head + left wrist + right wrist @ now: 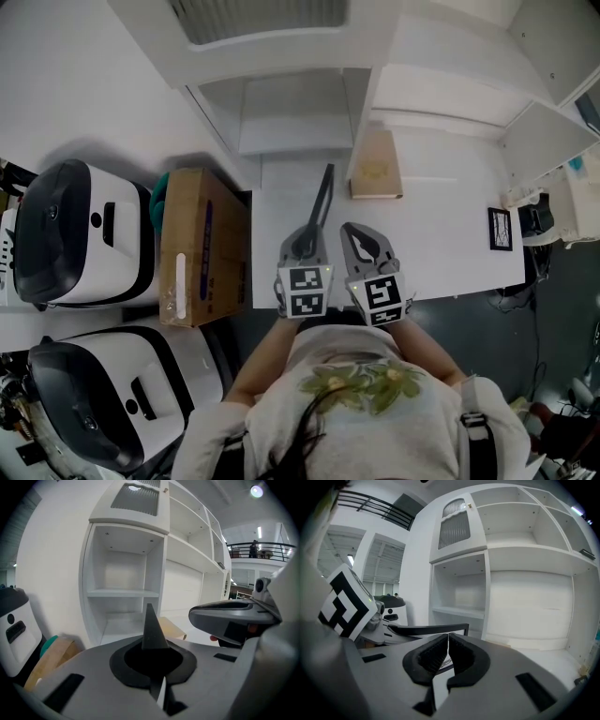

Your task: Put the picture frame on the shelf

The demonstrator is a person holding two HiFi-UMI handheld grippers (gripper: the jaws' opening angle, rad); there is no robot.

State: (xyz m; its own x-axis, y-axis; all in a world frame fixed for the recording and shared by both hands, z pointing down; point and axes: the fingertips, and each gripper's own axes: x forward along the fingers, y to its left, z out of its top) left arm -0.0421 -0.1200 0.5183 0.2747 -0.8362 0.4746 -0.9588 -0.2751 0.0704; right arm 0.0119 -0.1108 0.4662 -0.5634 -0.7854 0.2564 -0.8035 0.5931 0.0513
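Head view, table edge (450, 281), left hand-held gripper (307, 246) pinching picture frame (322, 199) (edge-on), right hand-held gripper (351, 230) closed

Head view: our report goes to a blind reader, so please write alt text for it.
From above, a person at a white table holds a thin black frame edge-on in the left gripper, aimed toward a shelf, with the shut, empty right gripper beside it. A wooden panel lies by the shelf; a cardboard box stands left of the table.

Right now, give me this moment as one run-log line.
left gripper: shut on black picture frame, edge up | right gripper: shut, empty | frame not yet on shelf
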